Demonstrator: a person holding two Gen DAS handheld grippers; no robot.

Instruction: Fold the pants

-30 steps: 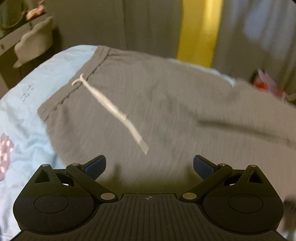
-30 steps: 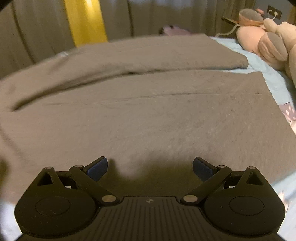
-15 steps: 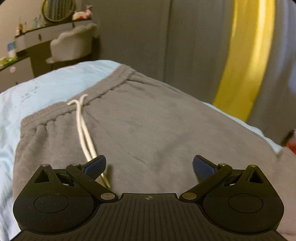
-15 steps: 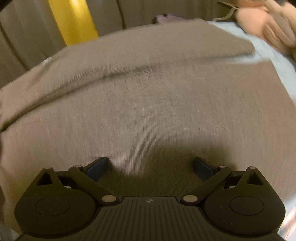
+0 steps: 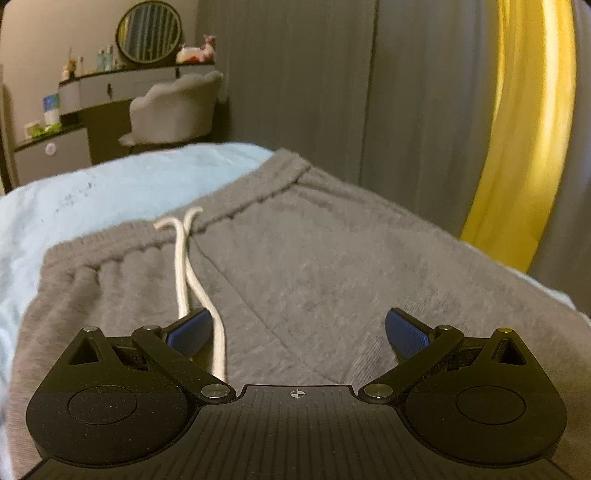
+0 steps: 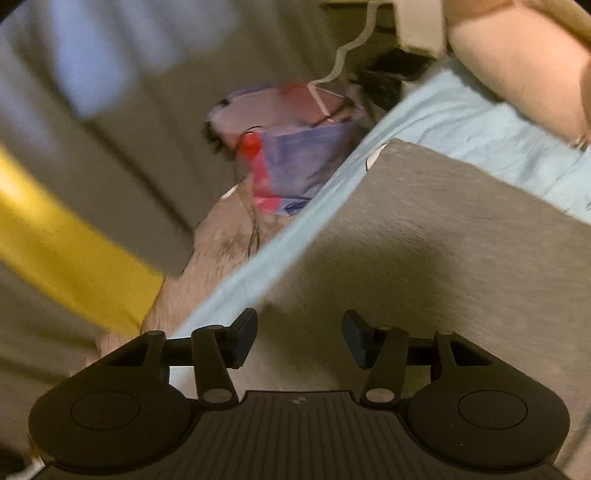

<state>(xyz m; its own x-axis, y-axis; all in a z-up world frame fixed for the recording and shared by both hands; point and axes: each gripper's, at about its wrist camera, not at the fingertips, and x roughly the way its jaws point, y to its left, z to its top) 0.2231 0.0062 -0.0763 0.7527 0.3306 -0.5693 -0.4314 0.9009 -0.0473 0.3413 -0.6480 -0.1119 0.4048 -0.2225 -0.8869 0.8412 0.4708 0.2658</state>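
Grey sweatpants point(image 5: 314, 266) lie flat on a light blue bed sheet point(image 5: 92, 192). In the left wrist view their elastic waistband point(image 5: 229, 206) is at the far end and a white drawstring point(image 5: 188, 266) runs back toward me. My left gripper point(image 5: 297, 332) is open and empty, low over the upper front of the pants, its left finger beside the drawstring. In the right wrist view my right gripper point(image 6: 299, 338) is partly open and empty over the far edge of a grey pant leg point(image 6: 461, 251), near the end of that leg at the bed's side.
Grey curtains with a yellow strip point(image 5: 524, 122) hang behind the bed. A dresser with a round mirror point(image 5: 147, 33) and a padded chair point(image 5: 173, 107) stand at the left. A red and purple bag point(image 6: 291, 155) sits on the floor beside the bed. A pink plush toy point(image 6: 517, 62) lies at the right.
My left gripper has swung toward the waistband and dropped lower. My right gripper has moved along the leg to its far edge, tilted, and its jaws have narrowed.
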